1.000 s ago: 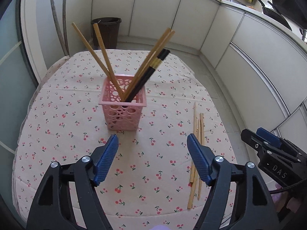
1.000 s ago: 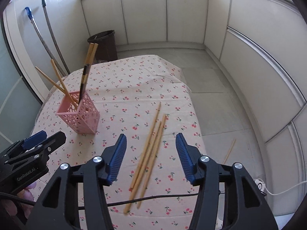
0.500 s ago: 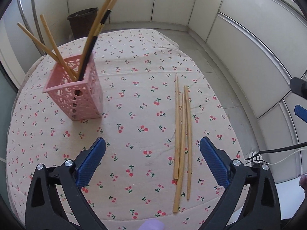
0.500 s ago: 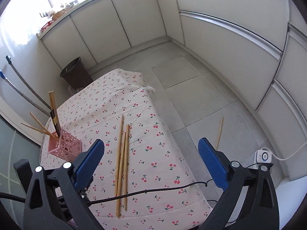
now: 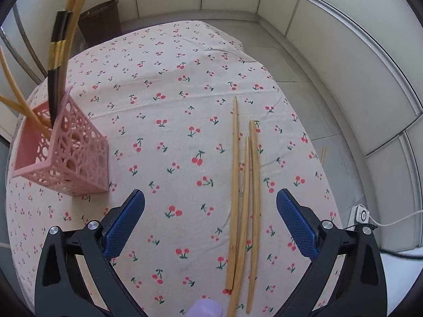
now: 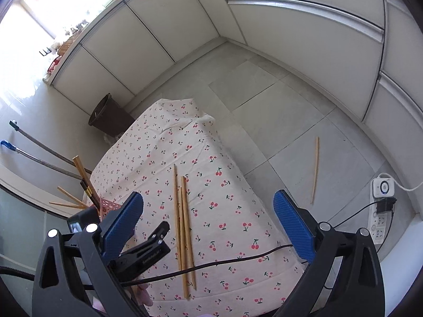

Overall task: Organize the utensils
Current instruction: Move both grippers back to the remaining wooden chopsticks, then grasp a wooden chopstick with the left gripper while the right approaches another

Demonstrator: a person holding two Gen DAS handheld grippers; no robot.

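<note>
Three bamboo chopsticks (image 5: 244,190) lie side by side on the cherry-print tablecloth (image 5: 169,105); they also show in the right wrist view (image 6: 182,224). A pink lattice holder (image 5: 66,158) at the left holds several bamboo chopsticks and a black pair (image 5: 55,63); its rim shows in the right wrist view (image 6: 105,203). My left gripper (image 5: 211,222) is open and empty, low over the cloth, with the loose chopsticks between its fingers. My right gripper (image 6: 208,227) is open and empty, high above the table's near right side.
One chopstick (image 6: 314,170) lies on the tiled floor to the right of the table. A power strip (image 6: 380,211) with a cable sits on the floor at the right. A dark bin (image 6: 108,116) stands behind the table. White cabinets ring the room.
My left gripper has moved right and down, from the holder to over the loose chopsticks. My right gripper has opened wide and risen away from the table.
</note>
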